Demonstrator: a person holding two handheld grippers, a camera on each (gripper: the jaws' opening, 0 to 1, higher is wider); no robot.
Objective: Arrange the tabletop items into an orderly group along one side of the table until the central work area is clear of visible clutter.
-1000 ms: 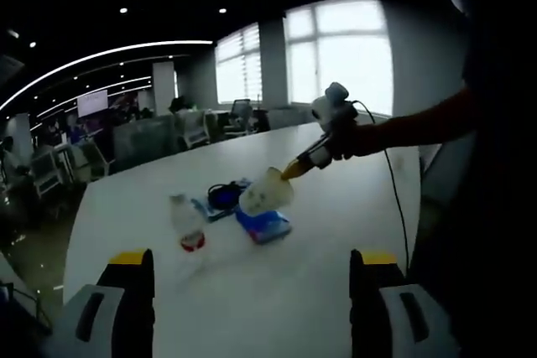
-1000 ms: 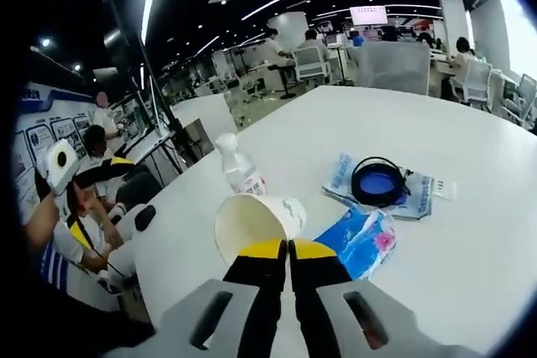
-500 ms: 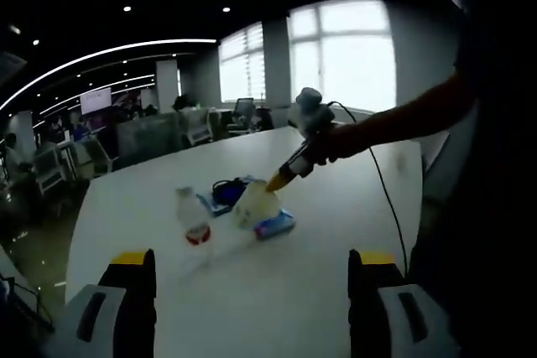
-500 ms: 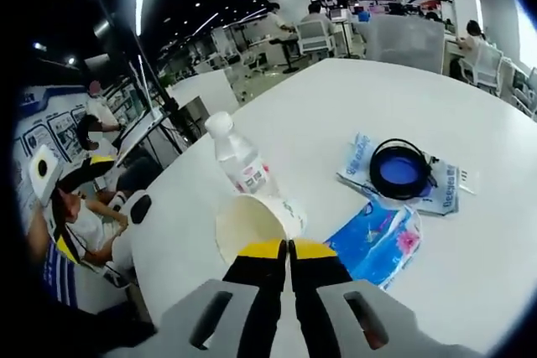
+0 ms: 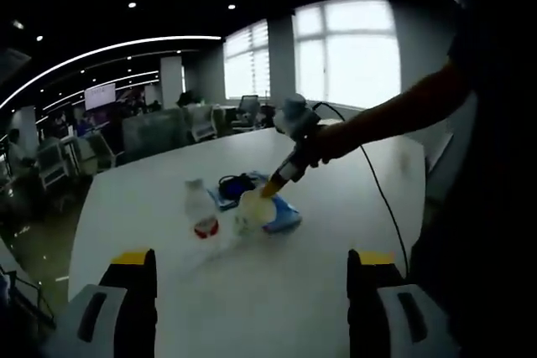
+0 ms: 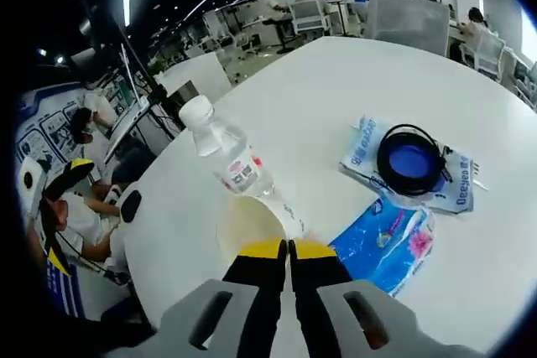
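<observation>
Pinching the rim of a paper cup [image 6: 252, 225], the right gripper [image 6: 289, 251] has its jaws closed on the thin wall and holds the cup low over the white table [image 6: 327, 115], just beside a water bottle [image 6: 225, 158] and near a blue tissue pack [image 6: 388, 241]. Light and easily crushed, the cup probably wants only this gentle rim grip. Farther off, a dark bowl [image 6: 410, 162] rests on a wipes packet, while the left gripper [image 5: 249, 270] hangs back with jaws wide, holding nothing.

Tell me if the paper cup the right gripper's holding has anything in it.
Empty, as far as it shows: the paper cup, rim pinched by the right gripper, opens toward the right gripper view and shows bare cream wall.
</observation>
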